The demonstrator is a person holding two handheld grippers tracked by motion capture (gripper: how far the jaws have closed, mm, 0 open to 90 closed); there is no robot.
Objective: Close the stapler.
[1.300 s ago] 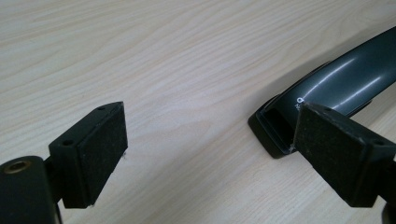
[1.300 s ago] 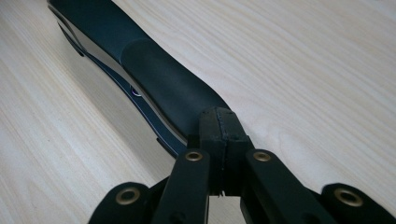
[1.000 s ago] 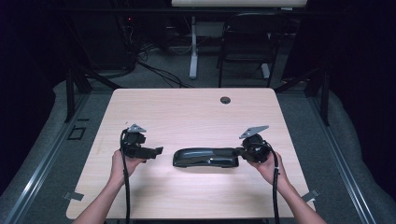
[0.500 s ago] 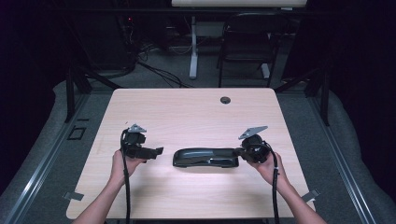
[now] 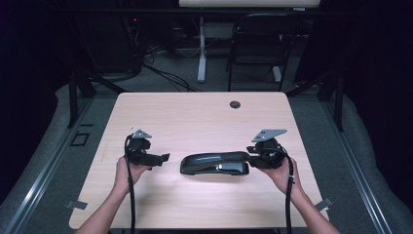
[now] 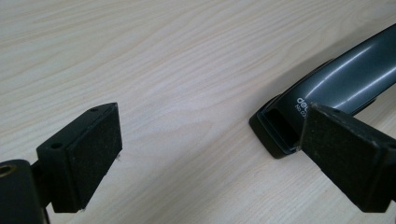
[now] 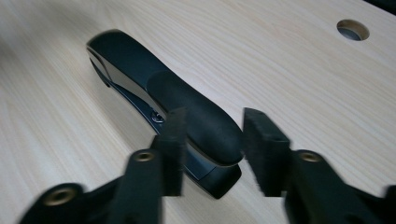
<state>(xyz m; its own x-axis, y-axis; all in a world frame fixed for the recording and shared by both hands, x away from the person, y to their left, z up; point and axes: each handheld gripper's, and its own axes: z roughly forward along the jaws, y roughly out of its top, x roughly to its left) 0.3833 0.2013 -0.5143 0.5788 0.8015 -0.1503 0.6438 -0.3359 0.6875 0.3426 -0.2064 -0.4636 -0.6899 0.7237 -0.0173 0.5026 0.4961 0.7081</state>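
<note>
A black stapler (image 5: pixel 214 163) lies on its base on the wooden table (image 5: pixel 195 117), lengthwise left to right. My right gripper (image 5: pixel 251 156) is at its right end. In the right gripper view the stapler's (image 7: pixel 177 93) rear end sits between the jaws of the right gripper (image 7: pixel 215 126). They have just been opening, and a gap shows at the right pad (image 7: pixel 259 149). My left gripper (image 5: pixel 163 158) rests a short way left of the stapler. Its jaws (image 6: pixel 215 130) are wide open with nothing between them, and the stapler's front end (image 6: pixel 336 88) lies ahead to the right.
A round cable hole (image 5: pixel 235 104) sits near the table's far edge, also in the right gripper view (image 7: pixel 352 29). Beyond the table stand a dark chair (image 5: pixel 258 44) and a white desk leg (image 5: pixel 201 48). Cables trail from both grippers toward the near edge.
The right gripper has risen slightly at the stapler's right end. The stapler and the left gripper have stayed where they were.
</note>
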